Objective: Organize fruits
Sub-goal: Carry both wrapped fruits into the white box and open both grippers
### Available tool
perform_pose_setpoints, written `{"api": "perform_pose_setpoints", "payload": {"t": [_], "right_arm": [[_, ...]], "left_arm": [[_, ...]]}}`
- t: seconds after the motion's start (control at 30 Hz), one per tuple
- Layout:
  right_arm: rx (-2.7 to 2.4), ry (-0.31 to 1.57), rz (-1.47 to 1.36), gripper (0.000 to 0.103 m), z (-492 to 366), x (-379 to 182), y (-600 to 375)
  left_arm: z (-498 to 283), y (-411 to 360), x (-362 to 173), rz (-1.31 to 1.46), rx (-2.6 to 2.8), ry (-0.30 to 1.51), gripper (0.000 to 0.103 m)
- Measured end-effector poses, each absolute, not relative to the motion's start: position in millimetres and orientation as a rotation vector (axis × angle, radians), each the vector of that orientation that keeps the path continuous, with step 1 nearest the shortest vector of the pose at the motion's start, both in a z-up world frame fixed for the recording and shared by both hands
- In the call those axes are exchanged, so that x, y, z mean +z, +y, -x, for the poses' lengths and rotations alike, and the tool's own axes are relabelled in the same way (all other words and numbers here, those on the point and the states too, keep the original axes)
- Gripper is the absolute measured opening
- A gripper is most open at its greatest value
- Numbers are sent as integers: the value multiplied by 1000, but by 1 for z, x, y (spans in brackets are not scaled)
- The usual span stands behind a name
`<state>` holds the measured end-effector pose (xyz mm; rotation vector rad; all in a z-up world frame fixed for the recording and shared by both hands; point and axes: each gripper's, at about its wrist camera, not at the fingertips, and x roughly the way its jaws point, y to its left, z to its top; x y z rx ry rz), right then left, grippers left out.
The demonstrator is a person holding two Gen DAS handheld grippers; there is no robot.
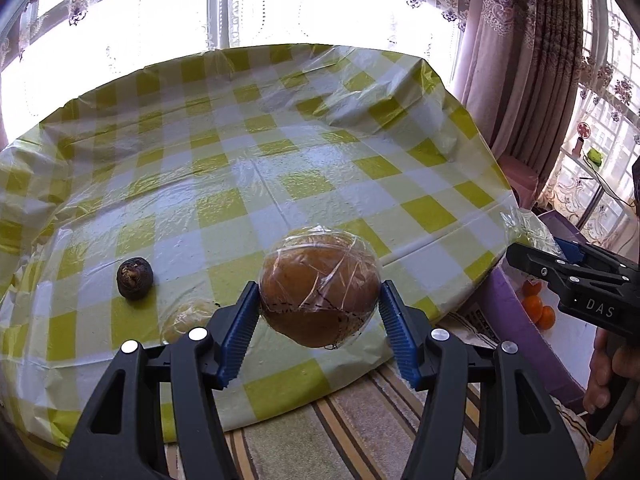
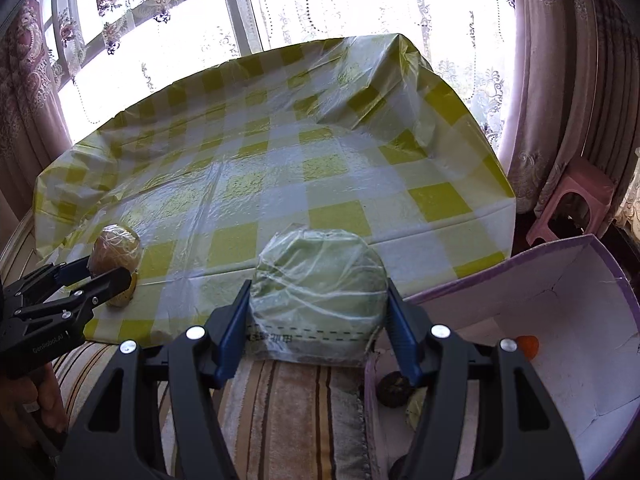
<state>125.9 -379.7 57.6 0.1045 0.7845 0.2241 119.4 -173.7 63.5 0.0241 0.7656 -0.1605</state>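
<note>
We grip a wrapped brown fruit (image 1: 320, 296) w/ left tool (image 1: 318, 312); right tool (image 2: 318, 312) clamps wrapped green fruit (image 2: 320, 284), box (image 2: 560, 280) to its right.

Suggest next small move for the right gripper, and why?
Probably carry the wrapped green fruit a bit further right, over the purple box, before lowering. The right gripper is shut on it, but it hangs over the table edge and striped rug, left of the box wall. The box already holds an orange fruit and a dark one, so it looks like the drop spot.
</note>
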Motion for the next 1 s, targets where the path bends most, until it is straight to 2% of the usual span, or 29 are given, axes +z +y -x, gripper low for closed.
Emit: {"api": "perform_pose_setpoints", "payload": {"t": [0.47, 1.0], "right_arm": [[-39, 785, -162, 62, -117, 52, -510], [-276, 910, -187, 62, -135, 12, -589]], "left_arm": [[-135, -296, 56, -171, -423, 795, 58], [-167, -417, 13, -455, -674, 916, 58]]}}
